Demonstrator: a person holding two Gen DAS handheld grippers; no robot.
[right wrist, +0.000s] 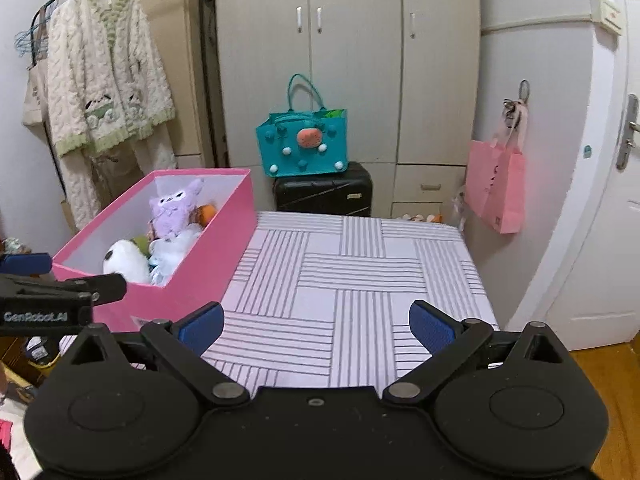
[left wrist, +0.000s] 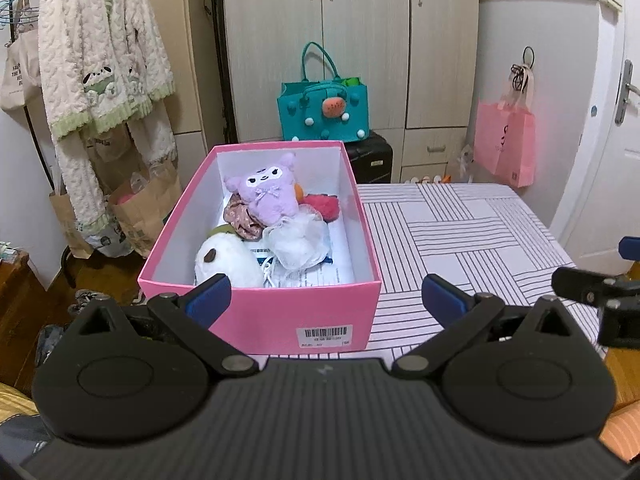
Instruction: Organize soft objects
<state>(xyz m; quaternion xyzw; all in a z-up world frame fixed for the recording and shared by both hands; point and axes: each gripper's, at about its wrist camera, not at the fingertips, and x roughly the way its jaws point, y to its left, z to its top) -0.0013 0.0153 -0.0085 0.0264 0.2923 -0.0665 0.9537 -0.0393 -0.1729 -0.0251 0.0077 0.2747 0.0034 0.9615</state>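
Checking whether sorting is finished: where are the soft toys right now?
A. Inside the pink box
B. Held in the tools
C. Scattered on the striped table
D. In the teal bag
A: the purple plush and white plush lie inside the pink box, the striped table bare of toys and both tools open, holding nothing.

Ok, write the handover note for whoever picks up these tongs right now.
Left tongs: open, empty, in front of the pink box.
Right tongs: open, empty, over the striped table.
Done: purple plush, white plush, mesh pouf, floral scrunchie and red item lie inside the box.
Left: no soft objects visible on the table; check outside the views.
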